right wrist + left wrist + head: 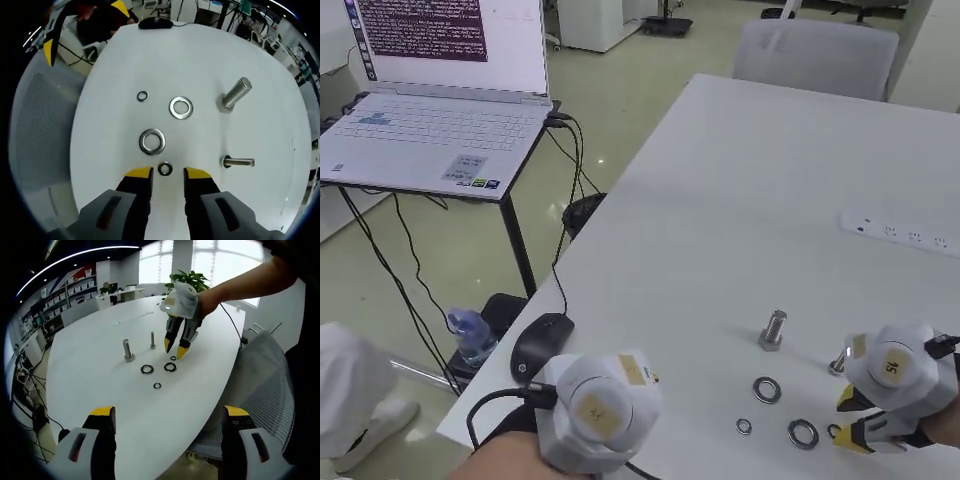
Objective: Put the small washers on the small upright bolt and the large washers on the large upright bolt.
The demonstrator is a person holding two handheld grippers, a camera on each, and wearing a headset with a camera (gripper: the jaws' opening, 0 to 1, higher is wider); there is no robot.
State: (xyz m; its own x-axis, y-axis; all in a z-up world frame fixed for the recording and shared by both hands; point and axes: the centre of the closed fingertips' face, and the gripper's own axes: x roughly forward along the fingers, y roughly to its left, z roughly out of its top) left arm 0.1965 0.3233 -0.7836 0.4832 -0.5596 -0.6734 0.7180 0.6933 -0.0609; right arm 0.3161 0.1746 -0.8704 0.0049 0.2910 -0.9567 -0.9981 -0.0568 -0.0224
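Right gripper view: a small washer point(165, 169) is seen lying flat on the surface point(200, 55), directly between the tips of the right gripper point(168, 174). Its jaws are partly opened and nothing is held; contact cannot be told. The small upright bolt point(239, 161) is found nearby. The left gripper point(169, 412) is placed well apart, with its jaws wide and empty.

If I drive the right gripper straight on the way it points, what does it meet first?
Probably the small washer lying between the open jaws of the right gripper, on the table; depth is unclear, so the tips may touch tabletop first.
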